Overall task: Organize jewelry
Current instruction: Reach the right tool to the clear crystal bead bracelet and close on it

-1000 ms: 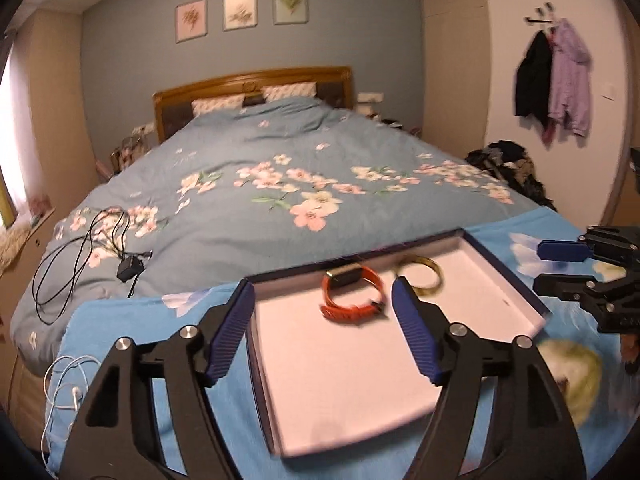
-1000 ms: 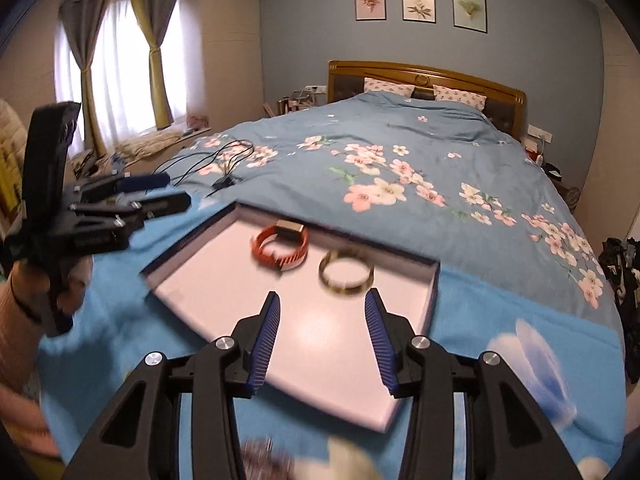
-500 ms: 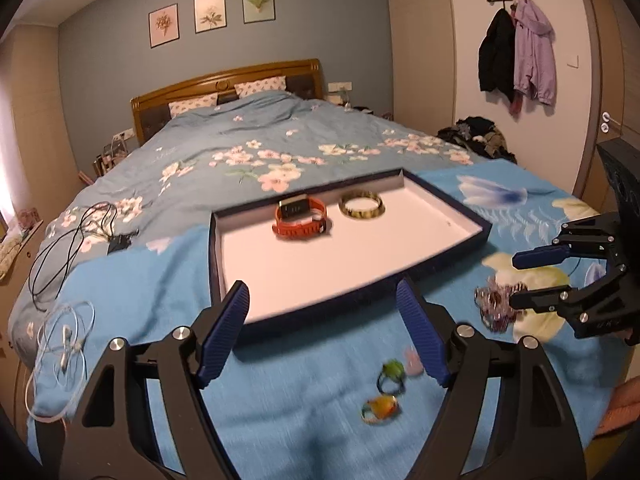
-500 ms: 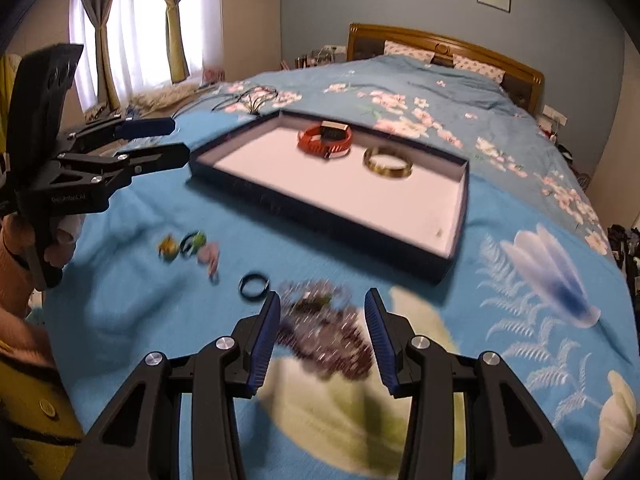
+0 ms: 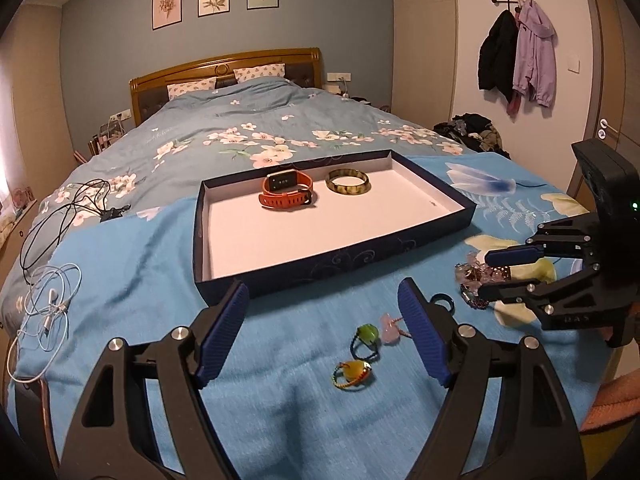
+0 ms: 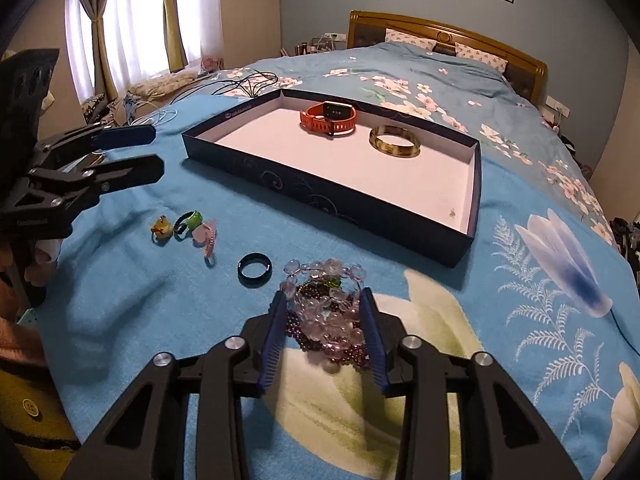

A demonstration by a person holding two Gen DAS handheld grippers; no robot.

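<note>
A dark blue tray [image 5: 420, 240] [image 6: 332, 196] with a white floor lies on the bed and holds an orange watch [image 5: 286, 194] [image 6: 330, 119] and a greenish bangle [image 5: 347, 181] [image 6: 395, 142]. In front of it lie a yellow ring [image 5: 354, 372] [image 6: 161, 228], a green ring [image 5: 366, 336] [image 6: 188, 222], a pink ring [image 5: 390, 326] [image 6: 205, 236], a black ring [image 5: 442, 303] [image 6: 255, 270] and a pile of bead bracelets [image 5: 476, 276] [image 6: 326, 312]. My right gripper [image 6: 324, 314] [image 5: 490, 276] is open, its fingers either side of the bead pile. My left gripper [image 5: 324, 328] [image 6: 154, 152] is open and empty above the rings.
White earphones [image 5: 44, 312] and a black cable [image 5: 68, 216] lie on the bed's left side. Pillows and a wooden headboard [image 5: 224, 68] stand at the far end. Coats [image 5: 516, 52] hang on the right wall.
Both grippers have pulled back from over the tray toward the near edge of the bed and dropped lower. The right gripper's fingers now straddle the bead pile.
</note>
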